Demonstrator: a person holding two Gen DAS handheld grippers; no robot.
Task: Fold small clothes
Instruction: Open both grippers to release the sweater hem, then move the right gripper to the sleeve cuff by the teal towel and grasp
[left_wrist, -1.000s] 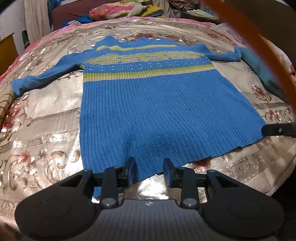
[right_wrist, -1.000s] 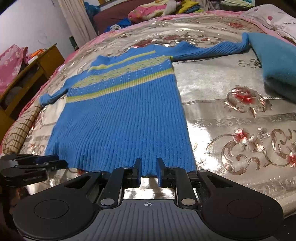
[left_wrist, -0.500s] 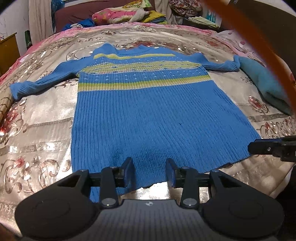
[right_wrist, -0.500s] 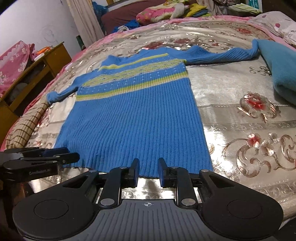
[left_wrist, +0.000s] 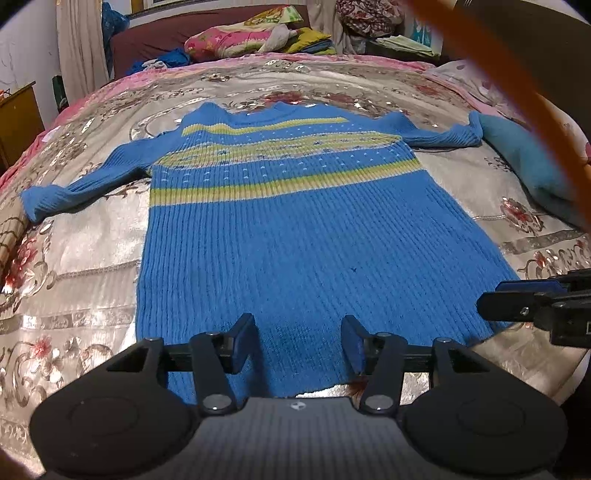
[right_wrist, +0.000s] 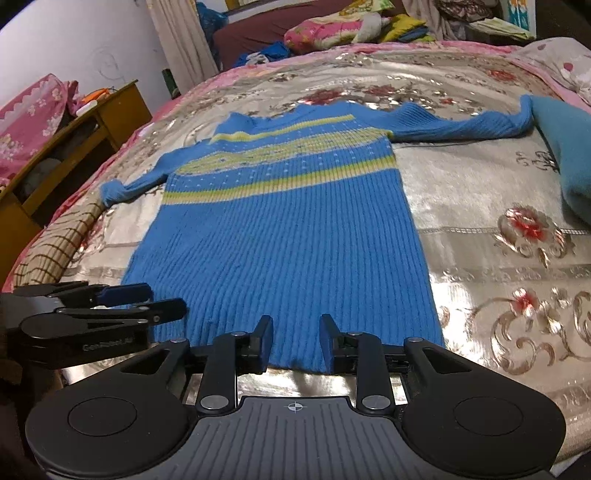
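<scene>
A blue knit sweater (left_wrist: 295, 240) with yellow-green stripes lies flat, front up, on the bedspread (left_wrist: 92, 240), both sleeves spread out. My left gripper (left_wrist: 298, 332) hovers over the left part of its hem, jaws opening, the hem showing between the fingers with the pads clear of it. In the right wrist view the sweater (right_wrist: 288, 229) lies the same way. My right gripper (right_wrist: 296, 332) is over the right part of the hem, jaws opening, pads not pressing the knit. Each gripper shows in the other's view: the right gripper (left_wrist: 517, 306) and the left gripper (right_wrist: 144, 302).
A folded teal garment (right_wrist: 569, 155) lies by the sweater's right sleeve. Piled clothes and pillows (left_wrist: 251, 37) sit at the head of the bed. A wooden side table (right_wrist: 74, 147) stands left of the bed, a checked cloth (right_wrist: 55, 243) on the bed's left edge.
Both pairs of jaws have widened around the hem. Both grippers have drawn back slightly toward the near edge. The sweater lies flat as before.
</scene>
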